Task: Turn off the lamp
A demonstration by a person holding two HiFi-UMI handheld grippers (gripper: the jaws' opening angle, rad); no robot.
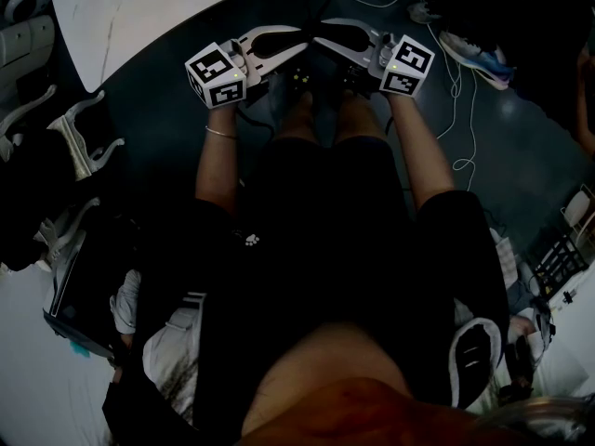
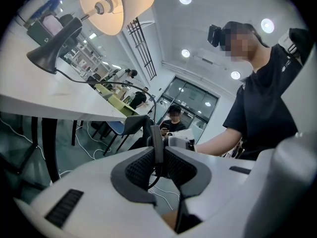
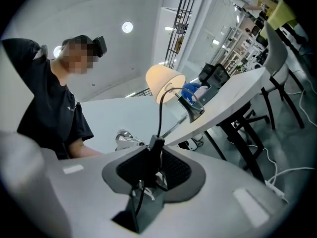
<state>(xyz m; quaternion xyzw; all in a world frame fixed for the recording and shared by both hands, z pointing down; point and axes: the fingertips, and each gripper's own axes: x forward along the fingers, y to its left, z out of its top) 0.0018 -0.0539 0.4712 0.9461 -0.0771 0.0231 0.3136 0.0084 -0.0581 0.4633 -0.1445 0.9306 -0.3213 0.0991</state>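
Step in hand: black inline switch (image 3: 152, 152) on the thin black cord (image 3: 159, 118) is being pinched from both sides, below the table edge.
Progress: switching is being judged as not yet done, since the shade is being seen aglow.
Lamp: cream cone-shaded desk lamp (image 2: 116, 6) with a dark grey flared base is being carried on the white table top (image 2: 49, 103), above and well apart from the grippers.
Left gripper (image 2: 157, 157): the switch's narrow edge is being clamped between its tongs.
Right gripper (image 3: 151, 165): the switch body is being squeezed between its tongs, with the cord rising from it.
Next move: a firmer press on the switch button is being called for, with no pull on the cord.
Materials: dark ribbed pads (image 3: 173, 167) are being set against hard black plastic; the gripper shells are smooth and pale grey; the cord is limp.
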